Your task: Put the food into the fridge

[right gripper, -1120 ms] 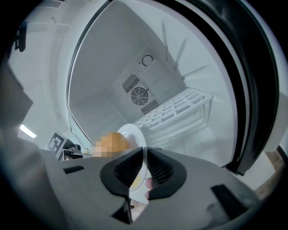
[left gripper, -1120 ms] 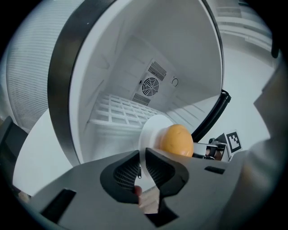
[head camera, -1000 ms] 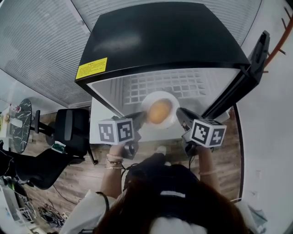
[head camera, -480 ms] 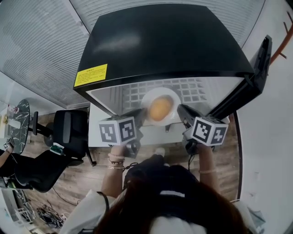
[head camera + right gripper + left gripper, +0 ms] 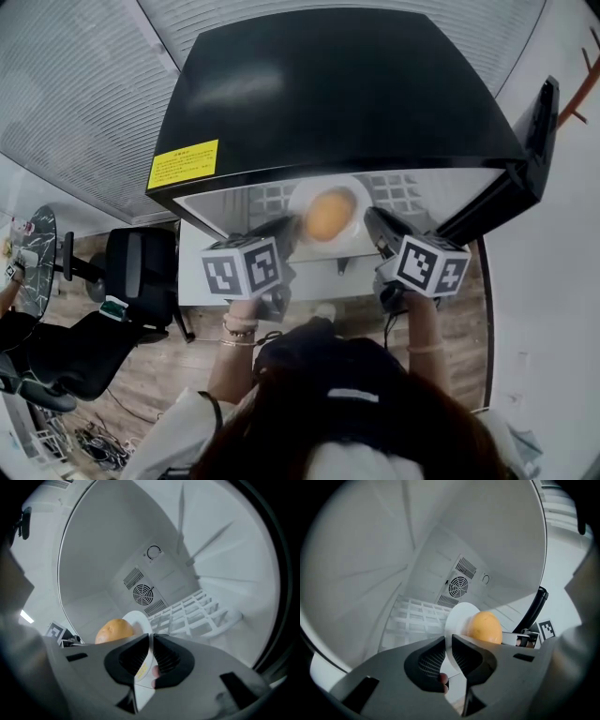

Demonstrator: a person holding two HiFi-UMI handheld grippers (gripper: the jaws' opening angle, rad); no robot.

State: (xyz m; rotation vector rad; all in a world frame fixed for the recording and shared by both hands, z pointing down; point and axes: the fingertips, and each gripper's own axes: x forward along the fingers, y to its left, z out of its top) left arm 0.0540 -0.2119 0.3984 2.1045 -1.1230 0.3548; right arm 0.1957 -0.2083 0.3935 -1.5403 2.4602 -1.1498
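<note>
A white plate (image 5: 328, 217) carrying a round orange-yellow food item (image 5: 329, 215) hangs at the mouth of the open black fridge (image 5: 337, 84). My left gripper (image 5: 292, 236) is shut on the plate's left rim and my right gripper (image 5: 373, 225) on its right rim. In the left gripper view the jaws (image 5: 449, 645) pinch the thin plate (image 5: 457, 618) edge, the food (image 5: 485, 627) just beyond; these jaws have just eased open slightly, the rim still between them. In the right gripper view the jaws (image 5: 151, 654) clamp the plate (image 5: 139, 620), the food (image 5: 115, 631) to their left.
The fridge's white inside holds a wire shelf (image 5: 417, 618) low down and a round fan vent (image 5: 458, 587) on the back wall. Its door (image 5: 527, 141) stands open at the right. A black office chair (image 5: 141, 272) stands on the wooden floor to the left.
Both grippers and the plate have moved together up and forward, further into the fridge opening. The grip on the rim holds on both sides.
</note>
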